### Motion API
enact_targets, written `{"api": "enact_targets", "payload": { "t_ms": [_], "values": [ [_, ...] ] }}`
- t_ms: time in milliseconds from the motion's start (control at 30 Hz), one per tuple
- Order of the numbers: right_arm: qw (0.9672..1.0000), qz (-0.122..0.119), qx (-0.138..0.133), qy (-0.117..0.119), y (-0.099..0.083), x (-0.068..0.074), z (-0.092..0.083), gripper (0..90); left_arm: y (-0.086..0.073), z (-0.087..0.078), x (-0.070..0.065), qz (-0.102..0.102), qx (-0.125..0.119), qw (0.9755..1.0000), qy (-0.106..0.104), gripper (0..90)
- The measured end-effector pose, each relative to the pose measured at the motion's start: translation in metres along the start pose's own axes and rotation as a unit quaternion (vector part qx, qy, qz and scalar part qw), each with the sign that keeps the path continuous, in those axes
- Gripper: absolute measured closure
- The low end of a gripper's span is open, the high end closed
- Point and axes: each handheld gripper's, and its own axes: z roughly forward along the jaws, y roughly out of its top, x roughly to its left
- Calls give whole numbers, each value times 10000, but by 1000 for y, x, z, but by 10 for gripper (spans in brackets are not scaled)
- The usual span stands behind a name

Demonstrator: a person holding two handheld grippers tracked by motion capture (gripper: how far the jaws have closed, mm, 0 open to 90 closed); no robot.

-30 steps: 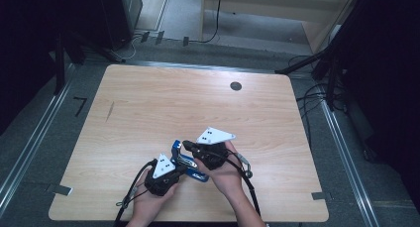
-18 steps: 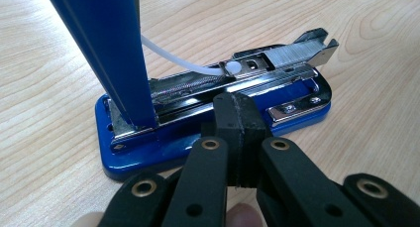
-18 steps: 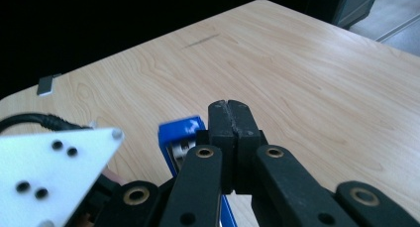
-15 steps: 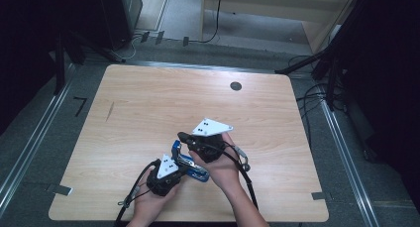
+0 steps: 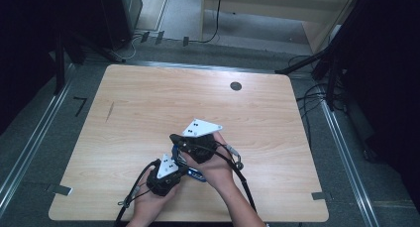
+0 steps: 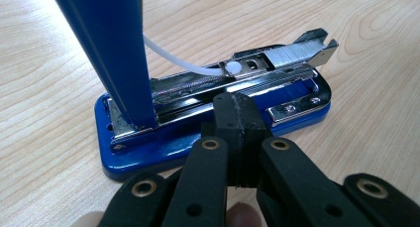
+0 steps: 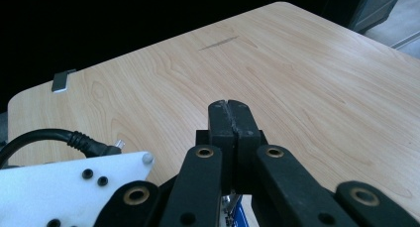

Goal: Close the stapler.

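A blue stapler (image 6: 208, 133) lies on the wooden table (image 5: 148, 103) with its blue lid (image 6: 116, 48) swung upright, baring the metal magazine and a strip of staples (image 6: 297, 51). My left gripper (image 6: 237, 108) is shut with nothing between its pads, its tip right at the near side of the stapler's base. In the high view the left gripper (image 5: 184, 170) sits at the front of the table beside the stapler (image 5: 198, 176). My right gripper (image 5: 174, 138) hovers just above it, pointing left, and its jaws (image 7: 230, 118) are shut and hold nothing.
A round cable hole (image 5: 236, 85) is at the table's far side, and a dark streak (image 5: 109, 111) marks the left. Metal clips (image 5: 62, 190) sit on the front corners. Cables trail from both grippers over the front edge. The left gripper's white plate (image 7: 74, 187) lies close under the right gripper.
My right gripper has risen and drifted left over the stapler. The left gripper and the stapler's base have stayed put.
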Motion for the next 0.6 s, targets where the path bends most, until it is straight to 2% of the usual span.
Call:
{"api": "enact_targets", "payload": {
  "t_ms": [233, 600],
  "values": [
    [10000, -19, 3, -37, -5, -1, -6, 900, 0, 0, 0, -8, 10, 10000, -17, 900],
    [9998, 61, 36, -159, -26, -9, -22, 900, 0, 0, 0, 20, 3, 10000, -17, 900]
  ]
}}
